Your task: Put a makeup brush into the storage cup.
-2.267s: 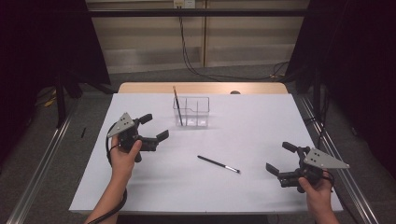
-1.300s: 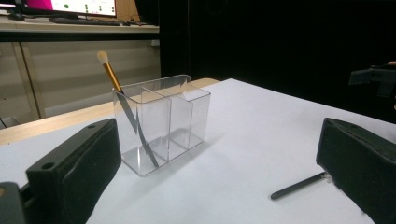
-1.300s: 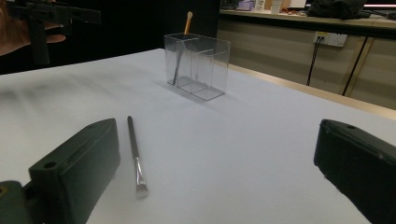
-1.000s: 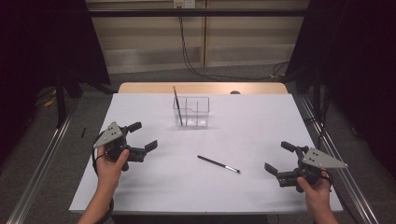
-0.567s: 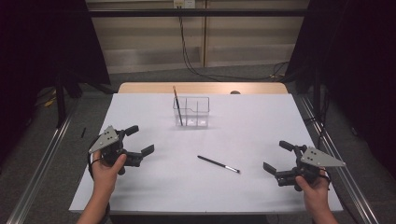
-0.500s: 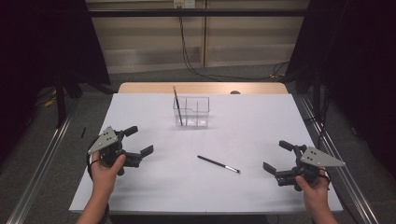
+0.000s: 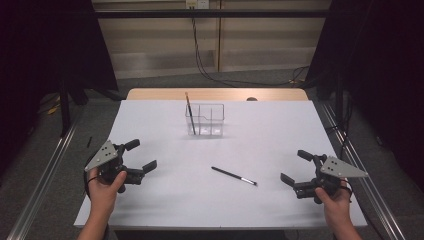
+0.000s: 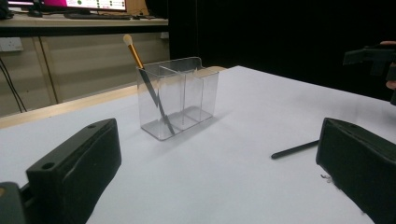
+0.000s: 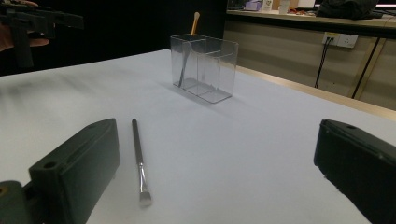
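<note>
1. Left gripper (image 7: 141,156) at 8 o'clock: jaws wide apart, empty.
2. Right gripper (image 7: 295,167) at 4 o'clock: wide, empty, apparently readied for pickup.
3. Brush (image 7: 234,176) flat at centre, ungrasped; holder (image 7: 205,120) at 12 o'clock.

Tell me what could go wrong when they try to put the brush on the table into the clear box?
The loose brush lies flat on the table and is thin, so the open right gripper might slip off it or push it away. The clear box looks light and stands free; bumping it could tip or slide it. The other brush already leans in the left compartment, so a clumsy drop could knock it.
</note>
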`<action>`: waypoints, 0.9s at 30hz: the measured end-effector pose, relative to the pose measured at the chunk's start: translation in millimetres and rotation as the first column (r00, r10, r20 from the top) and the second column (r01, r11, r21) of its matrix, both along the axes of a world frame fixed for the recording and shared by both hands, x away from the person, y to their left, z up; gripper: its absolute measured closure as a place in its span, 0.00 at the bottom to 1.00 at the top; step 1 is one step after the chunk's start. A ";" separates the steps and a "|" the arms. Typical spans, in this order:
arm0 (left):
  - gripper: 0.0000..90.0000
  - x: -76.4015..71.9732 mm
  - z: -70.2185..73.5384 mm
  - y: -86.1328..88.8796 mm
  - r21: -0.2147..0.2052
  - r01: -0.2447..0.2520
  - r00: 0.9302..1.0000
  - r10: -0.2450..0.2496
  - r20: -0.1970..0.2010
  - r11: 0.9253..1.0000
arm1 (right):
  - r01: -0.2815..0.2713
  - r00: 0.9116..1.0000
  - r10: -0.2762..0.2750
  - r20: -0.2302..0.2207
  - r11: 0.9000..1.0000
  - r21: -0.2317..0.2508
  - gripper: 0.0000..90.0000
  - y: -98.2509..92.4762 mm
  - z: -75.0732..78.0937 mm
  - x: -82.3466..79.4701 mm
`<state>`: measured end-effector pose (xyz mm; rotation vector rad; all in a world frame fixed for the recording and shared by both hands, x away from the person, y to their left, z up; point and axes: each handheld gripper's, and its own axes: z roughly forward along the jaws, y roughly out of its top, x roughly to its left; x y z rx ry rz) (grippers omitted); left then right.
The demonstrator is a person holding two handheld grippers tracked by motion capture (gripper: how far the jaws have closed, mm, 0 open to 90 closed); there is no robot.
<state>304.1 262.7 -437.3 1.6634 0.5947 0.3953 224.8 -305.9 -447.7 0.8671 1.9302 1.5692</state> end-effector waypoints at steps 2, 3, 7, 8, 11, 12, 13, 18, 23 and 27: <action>0.00 -1.7 -0.8 2.1 -0.004 -0.003 1.000 0.003 -0.001 1.000 | -0.001 1.000 0.001 0.000 1.000 -0.001 0.00 0.4 0.1 0.3; 0.00 -2.6 -1.4 2.6 -0.005 -0.004 1.000 0.004 -0.006 1.000 | -0.001 1.000 0.001 0.001 1.000 -0.002 0.00 0.6 0.1 0.4; 0.00 -5.6 -3.7 5.1 0.000 -0.005 1.000 0.005 -0.004 1.000 | -0.001 1.000 0.001 0.000 1.000 0.001 0.00 0.8 0.1 1.4; 0.00 -6.4 -4.3 5.7 -0.002 -0.005 1.000 0.005 -0.002 1.000 | 0.000 1.000 0.000 -0.001 1.000 0.005 0.00 1.1 0.0 1.7; 0.00 -8.7 -6.1 8.0 0.008 -0.004 1.000 0.004 -0.002 1.000 | -0.003 1.000 0.003 -0.002 1.000 0.004 0.00 1.9 -0.3 3.0; 0.00 -9.4 -6.7 8.8 0.006 -0.001 1.000 0.001 -0.003 1.000 | -0.005 1.000 0.005 -0.002 1.000 0.004 0.00 2.2 -0.5 3.7; 0.00 -10.4 -7.2 9.4 0.005 -0.004 1.000 0.004 -0.006 1.000 | -0.004 1.000 0.004 -0.003 1.000 0.006 0.00 2.7 -0.6 4.2; 0.00 -14.4 -8.6 13.7 0.004 0.003 1.000 -0.003 -0.002 1.000 | -0.007 1.000 0.007 0.000 1.000 0.011 0.00 4.6 0.3 7.4; 0.00 -18.6 -8.7 15.2 0.020 0.003 1.000 -0.003 -0.001 1.000 | -0.010 1.000 0.010 -0.001 1.000 0.011 0.00 5.8 0.3 10.1; 0.00 -21.2 -8.9 16.8 0.012 0.000 1.000 0.000 -0.005 1.000 | -0.006 1.000 0.006 -0.002 1.000 0.015 0.00 4.9 0.6 11.0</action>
